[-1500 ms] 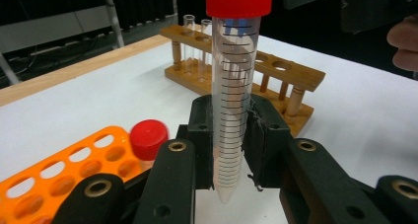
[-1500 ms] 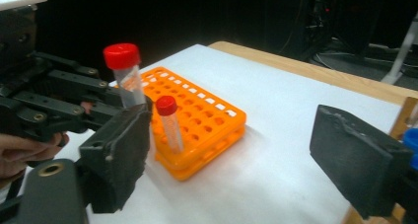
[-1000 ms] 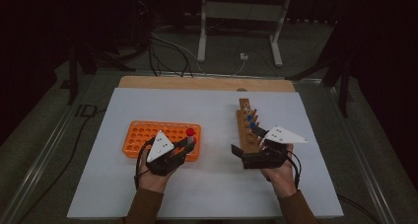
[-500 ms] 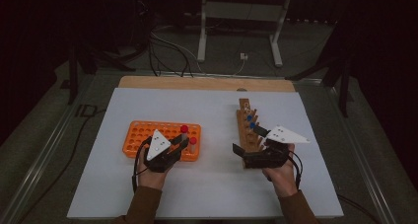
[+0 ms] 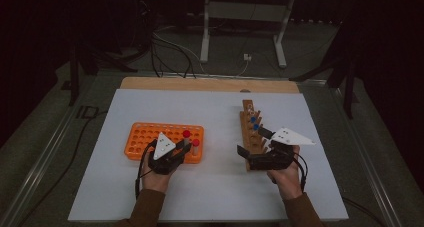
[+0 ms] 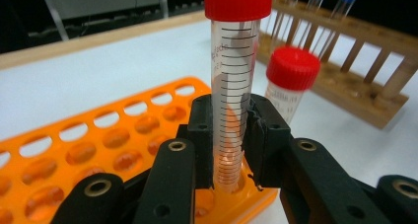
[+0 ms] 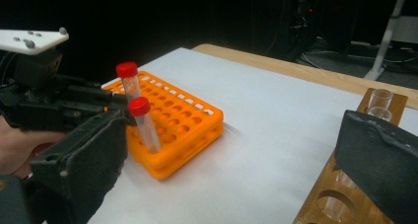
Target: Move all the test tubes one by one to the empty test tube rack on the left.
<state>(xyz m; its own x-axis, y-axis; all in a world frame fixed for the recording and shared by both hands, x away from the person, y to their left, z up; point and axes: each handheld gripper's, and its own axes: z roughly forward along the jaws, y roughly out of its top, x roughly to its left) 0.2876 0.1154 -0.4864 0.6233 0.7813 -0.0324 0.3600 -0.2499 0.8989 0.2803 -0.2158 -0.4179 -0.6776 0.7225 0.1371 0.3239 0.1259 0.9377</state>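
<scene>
My left gripper (image 6: pixel 229 135) is shut on a clear graduated tube with a red cap (image 6: pixel 231 86). The tube stands upright with its foot in a corner hole of the orange rack (image 6: pixel 98 150). A second red-capped tube (image 6: pixel 291 83) stands just beyond it in the same rack. In the high view the left gripper (image 5: pixel 184 146) sits at the orange rack's (image 5: pixel 145 137) near right corner. My right gripper (image 5: pixel 254 142) is open, its jaws on either side of the near end of the wooden rack (image 5: pixel 248 118), which holds blue-capped tubes (image 5: pixel 253 120). In the right gripper view its jaws (image 7: pixel 226 169) stand wide apart, holding nothing.
White paper (image 5: pixel 215 107) covers the table, with a wooden strip (image 5: pixel 200 84) along the far edge. Most holes of the orange rack (image 7: pixel 182 118) are vacant. Cables and a metal stand (image 5: pixel 240 32) lie on the dark floor beyond the table.
The left gripper has sunk with its red-capped tube, lowering the tube into the orange rack. The right gripper has stayed where it was.
</scene>
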